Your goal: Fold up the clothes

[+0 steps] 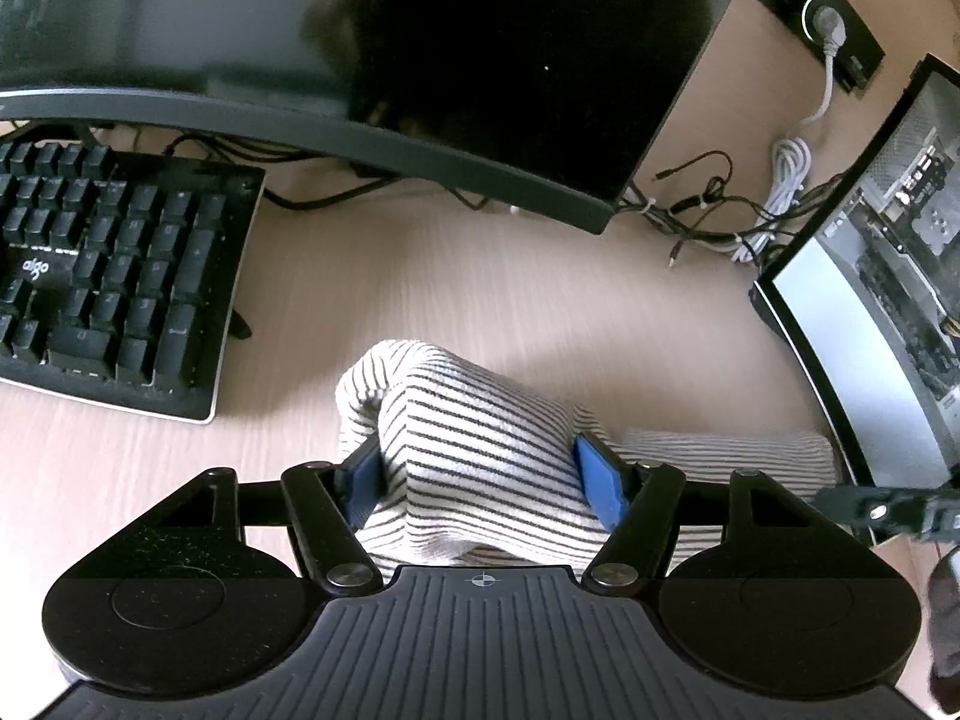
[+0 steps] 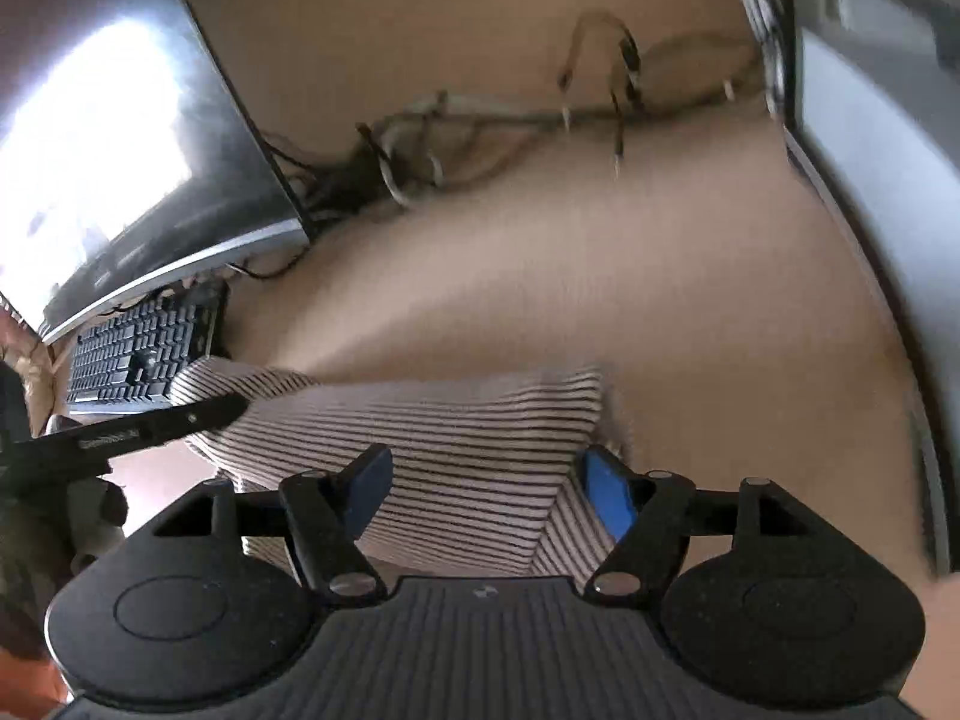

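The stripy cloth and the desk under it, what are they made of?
The stripy cloth looks like soft knitted fabric: fine ribs, dark stripes on white, and it bunches in rounded folds. The desk looks like pale wood or a wood-look laminate: faint straight grain, smooth matt surface.

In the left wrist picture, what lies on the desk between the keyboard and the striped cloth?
Nothing: between the keyboard and the striped cloth there is only bare desk. The left wrist view shows this clearly.
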Tool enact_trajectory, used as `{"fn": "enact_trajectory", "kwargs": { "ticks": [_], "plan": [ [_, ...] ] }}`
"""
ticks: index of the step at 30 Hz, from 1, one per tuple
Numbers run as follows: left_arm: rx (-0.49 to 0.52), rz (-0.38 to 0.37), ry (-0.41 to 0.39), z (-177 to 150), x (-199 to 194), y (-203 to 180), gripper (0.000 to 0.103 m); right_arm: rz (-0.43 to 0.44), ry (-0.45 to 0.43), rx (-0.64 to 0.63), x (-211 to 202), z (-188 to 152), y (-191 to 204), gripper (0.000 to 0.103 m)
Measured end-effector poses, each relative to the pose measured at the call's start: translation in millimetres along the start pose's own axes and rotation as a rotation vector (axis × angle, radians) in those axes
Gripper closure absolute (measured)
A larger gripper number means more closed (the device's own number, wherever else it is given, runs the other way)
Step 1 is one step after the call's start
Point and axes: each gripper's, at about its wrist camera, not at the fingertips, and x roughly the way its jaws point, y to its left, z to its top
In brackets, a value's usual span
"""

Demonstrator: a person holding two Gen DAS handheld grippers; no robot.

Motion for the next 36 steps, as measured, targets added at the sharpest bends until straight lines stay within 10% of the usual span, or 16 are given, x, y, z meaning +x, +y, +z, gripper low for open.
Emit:
{"fn": "enact_trajectory", "kwargs": {
  "ticks": [13,17,36],
  "plan": [
    [0.004,0.046,-0.014,-9.8,-2.6,-9.0,0.031,-0.029,0.013,-0.022,14.9,-19.8,3.7,0.026],
    [-0.005,0.06,-0.023,-6.0,1.9,-11.0,0.031,0.015,-0.016,-0.04,19.0,-18.8,3.8,0.044],
    [0.057,0.072,-0.045,22.6,30.6,-31.8,0.034,-0.101,-0.175,-0.25,35.1,18.4,26.9,0.059]
  ]
}}
